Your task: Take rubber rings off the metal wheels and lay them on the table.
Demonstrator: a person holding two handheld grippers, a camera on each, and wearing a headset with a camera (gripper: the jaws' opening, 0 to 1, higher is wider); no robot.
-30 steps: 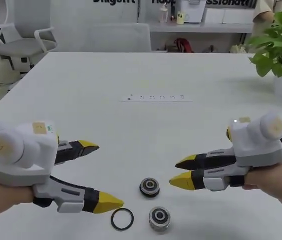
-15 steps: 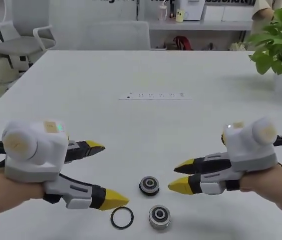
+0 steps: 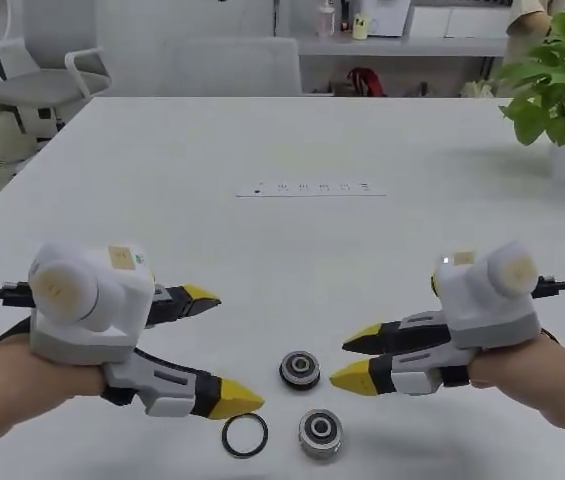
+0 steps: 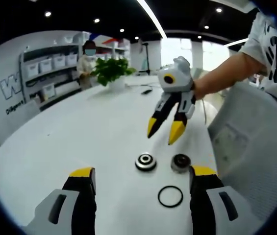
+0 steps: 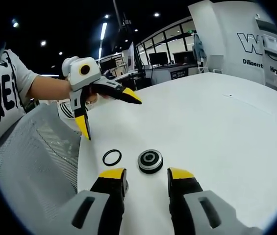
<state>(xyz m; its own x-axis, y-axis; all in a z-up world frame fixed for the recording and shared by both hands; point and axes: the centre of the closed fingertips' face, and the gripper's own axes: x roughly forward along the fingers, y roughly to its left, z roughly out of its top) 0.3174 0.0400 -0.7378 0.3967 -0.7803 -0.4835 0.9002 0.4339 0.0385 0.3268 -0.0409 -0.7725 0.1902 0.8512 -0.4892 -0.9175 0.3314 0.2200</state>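
Left tongs (image 3: 234, 348) nearer wheel (image 3: 300, 369) — hand (image 3: 12, 385) (left edge) cut off

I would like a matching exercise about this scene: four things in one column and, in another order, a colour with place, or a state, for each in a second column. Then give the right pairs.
Things:
1. ring
2. plant
3. left gripper
4. chair

Descriptions:
a. green, at the far right of the table
b. jaws wide open, held over the table
c. black, flat on the table beside a wheel
d. white, past the table's far left corner

Pairs: 1-c, 2-a, 3-b, 4-d
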